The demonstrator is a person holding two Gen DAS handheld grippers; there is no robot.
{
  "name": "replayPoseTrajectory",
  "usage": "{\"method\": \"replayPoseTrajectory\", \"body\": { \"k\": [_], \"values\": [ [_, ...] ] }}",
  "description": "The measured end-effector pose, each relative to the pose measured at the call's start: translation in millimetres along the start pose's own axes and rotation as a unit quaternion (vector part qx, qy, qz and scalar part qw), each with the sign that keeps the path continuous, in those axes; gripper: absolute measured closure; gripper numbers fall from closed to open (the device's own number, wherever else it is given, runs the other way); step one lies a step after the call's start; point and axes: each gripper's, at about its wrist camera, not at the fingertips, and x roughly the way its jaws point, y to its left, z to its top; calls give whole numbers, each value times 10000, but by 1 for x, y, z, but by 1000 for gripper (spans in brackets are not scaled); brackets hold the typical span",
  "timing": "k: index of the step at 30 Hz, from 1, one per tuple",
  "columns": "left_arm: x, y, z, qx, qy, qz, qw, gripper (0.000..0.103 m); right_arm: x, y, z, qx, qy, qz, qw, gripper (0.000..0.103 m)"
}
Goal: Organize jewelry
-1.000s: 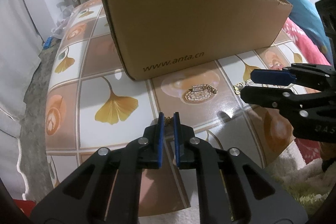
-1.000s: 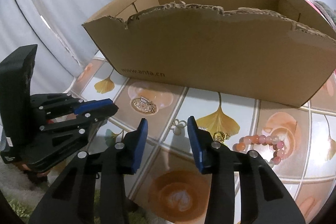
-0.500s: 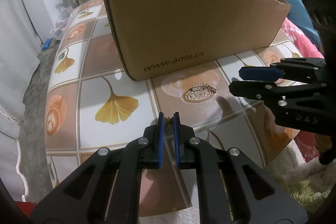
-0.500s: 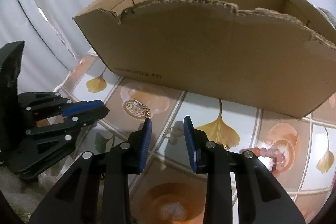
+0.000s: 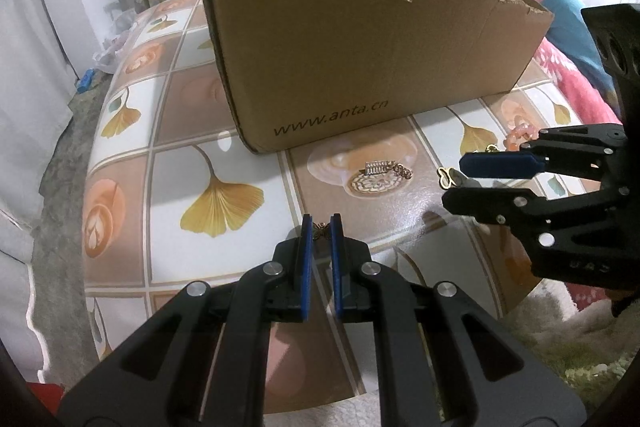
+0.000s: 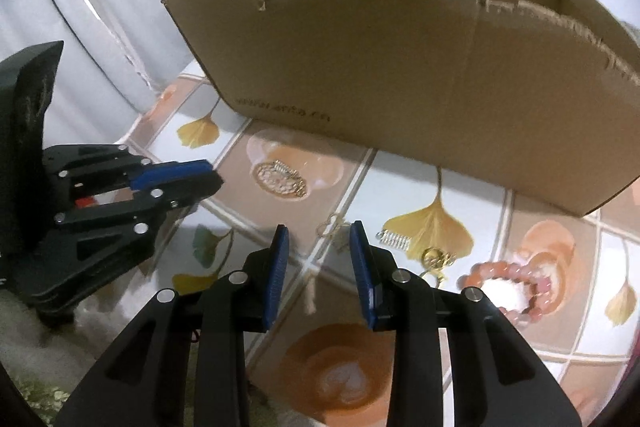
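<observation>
Left tool (image 5: pixel 319 227): a small bronze-coloured charm (image 5: pixel 320 229) is pinched between the blue pads, the jaws drawn almost together; the piece is held clear above the desk (image 5: pixel 224 163), presumably so that it can be carried to the box.
Right tool (image 6: pixel 318 239): the jaws are parted and nothing is gripped; the tips are set either side of a gold clover-shaped piece (image 6: pixel 331 223) lying on the tiled cloth, a placement that reads as the line-up for a pickup.
Cardboard box (image 5: pixel 360 47): it stands open-topped with a torn front rim at the back of the desk, just behind the loose pieces; it is judged to be the destination, though its inside is hidden.
Loose jewelry: a round filigree brooch (image 6: pixel 280 177) is seen close to the box front, between the two tools; a small metal spring (image 6: pixel 394 238), a gold ring-shaped piece (image 6: pixel 438 259) and a pink bead bracelet (image 6: pixel 504 279) are left further right.
Progress: by this evidence the sorting is judged early, with one piece lifted and several waiting.
Risk: the clover piece lies flat on glossy cloth and may slide when the pads are closed.
</observation>
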Motion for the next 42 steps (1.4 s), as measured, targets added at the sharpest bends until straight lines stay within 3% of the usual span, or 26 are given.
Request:
{"method": "replayPoseTrajectory", "body": {
  "k": [6,15,18,19,33,42],
  "values": [
    [-10,4,2,-54,-72,-176,9998,94,-4,-1,0,104,11,-53,9999,72],
    [-1,4,4,-99,230,-132,9996,93,2,-5,-1,538,150,-106,9984,72],
    [0,4,6,-96,252,-87,9996,78,1,-9,-1,638,161,-107,9978,72],
    [1,4,6,-83,260,-85,9996,78,1,-10,-1,655,160,-107,9977,72],
    [4,-9,5,161,241,85,9995,79,2,-5,4,635,147,-225,9976,72],
    [5,-10,4,119,183,228,9995,88,13,11,11,414,65,-440,9982,72]
  ]
}}
